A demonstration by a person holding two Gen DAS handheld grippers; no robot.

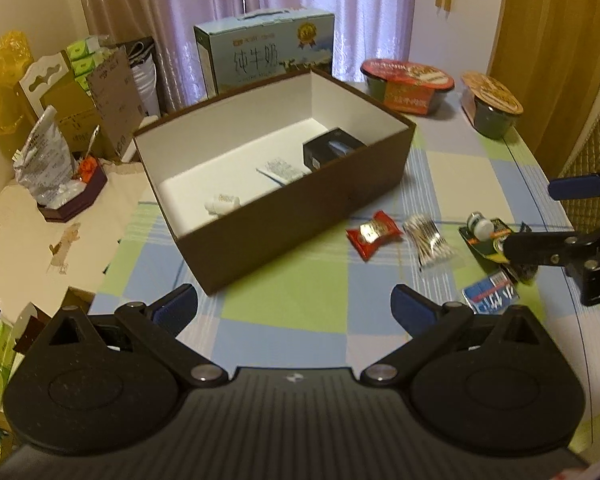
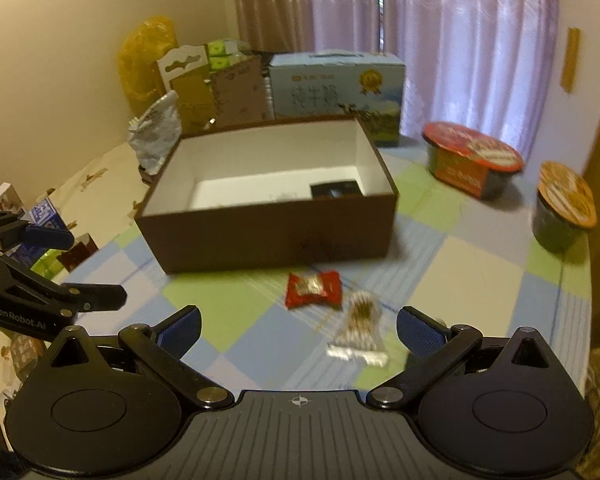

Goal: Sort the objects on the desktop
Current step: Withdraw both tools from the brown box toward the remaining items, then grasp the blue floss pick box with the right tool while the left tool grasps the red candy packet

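I had both grippers over the checked cloth (image 1: 300,320), near the table's front edge. My left gripper (image 1: 294,304) hung with its jaws spread wide and nothing between them, facing the near corner of the brown box (image 1: 292,216). My right gripper (image 2: 298,326) was spread wide too and held nothing; the swab packet (image 2: 358,330) lay on the cloth between its fingertips, touching neither pad as far as I could tell — that view was blurred.

The box stood open in the middle of the table. Inside it, from the left wrist camera, I could see a small black box (image 1: 332,150) against the far right wall, a printed slip (image 1: 280,170) beside it and a small white item (image 1: 222,203) near the front wall.

The loose things lay on the cloth to the right of the box: a red candy (image 1: 374,234) nearest it, the swabs just beside that, then a dark card with a small white bottle (image 1: 482,228) on it, partly hidden behind my right gripper's finger, and a blue packet (image 1: 490,298) closer to me. None of them touched the box.

Behind the box stood a milk carton (image 1: 268,54), and two noodle bowls (image 1: 408,86) sat at the far right — one red-lidded, one orange-lidded (image 1: 492,106).
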